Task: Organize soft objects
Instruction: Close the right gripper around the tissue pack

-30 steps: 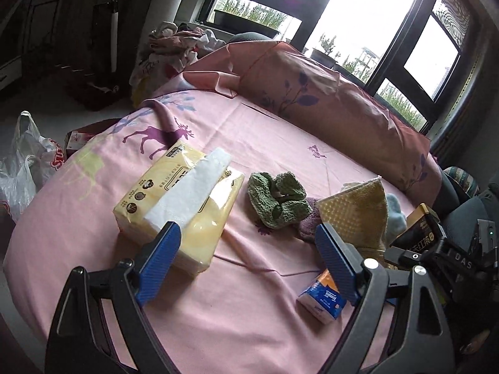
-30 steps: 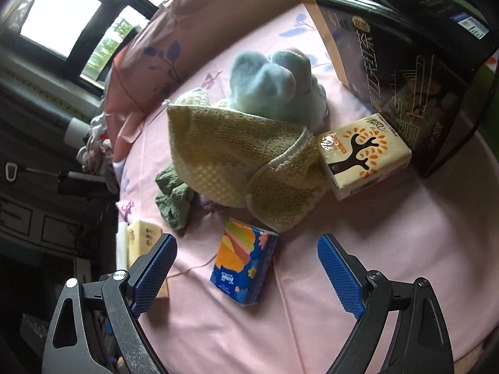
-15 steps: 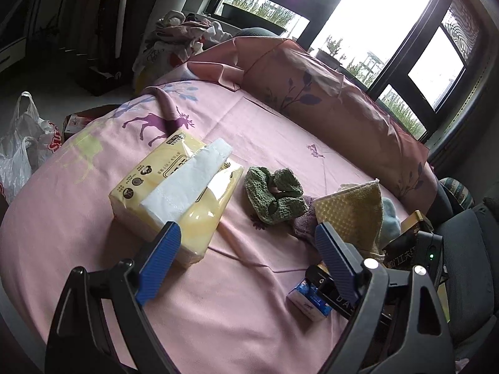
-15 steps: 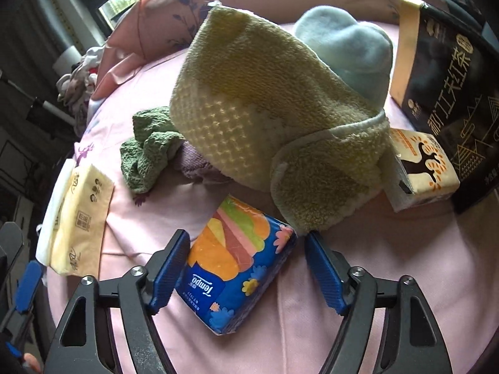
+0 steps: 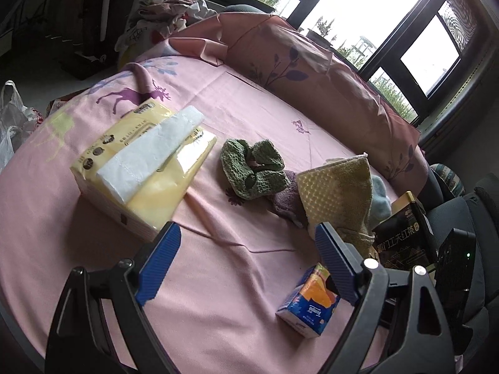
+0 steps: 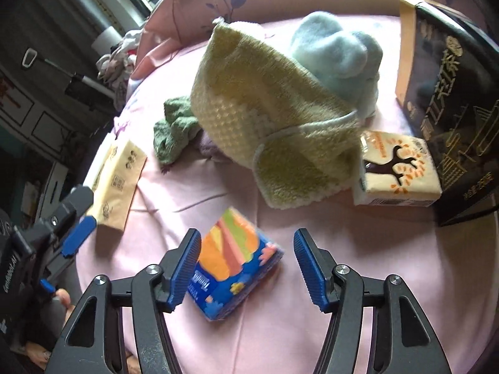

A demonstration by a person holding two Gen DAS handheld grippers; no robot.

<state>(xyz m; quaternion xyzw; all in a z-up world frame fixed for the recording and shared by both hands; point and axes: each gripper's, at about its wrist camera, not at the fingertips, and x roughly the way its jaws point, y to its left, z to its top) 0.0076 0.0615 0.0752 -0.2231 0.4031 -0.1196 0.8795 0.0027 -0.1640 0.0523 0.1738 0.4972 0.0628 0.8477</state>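
- Left hand-held gripper [image 5: 246,261]: jaws wide apart, nothing between them, hovering over the pink bed [image 5: 218,99] just short of the yellow tissue pack [image 5: 140,168]. Best kept clear of the right side's work for now.
- Green cloth [image 5: 252,168] lying crumpled mid-bed, purple cloth [image 5: 288,201] tucked against it, yellow towel [image 6: 274,118] draped over the heap with the blue plush [image 6: 336,50] behind.
- Blue tissue pack [image 6: 234,261], the item in hand by the look of it, lying on the bed in front of the towel, tilted, between the right jaws.
- Right hand-held gripper [image 6: 246,268]: jaws closing; left pad at or touching the pack's edge, right pad apart from it, so no grip yet.
- To do well: centre the pack between the pads, squeeze across its flat sides, close gently since the pack gives, lift straight to avoid dragging the sheet or snagging the towel.
- Cream tissue pack [image 6: 396,171] touching the black box [image 6: 449,99] at far right; worth avoiding on the lift.
- Against a second ago: right jaws narrower, now straddling the blue pack instead of standing short of it, the view rolled; left gripper's opening unchanged, a little lower and nearer the bed.
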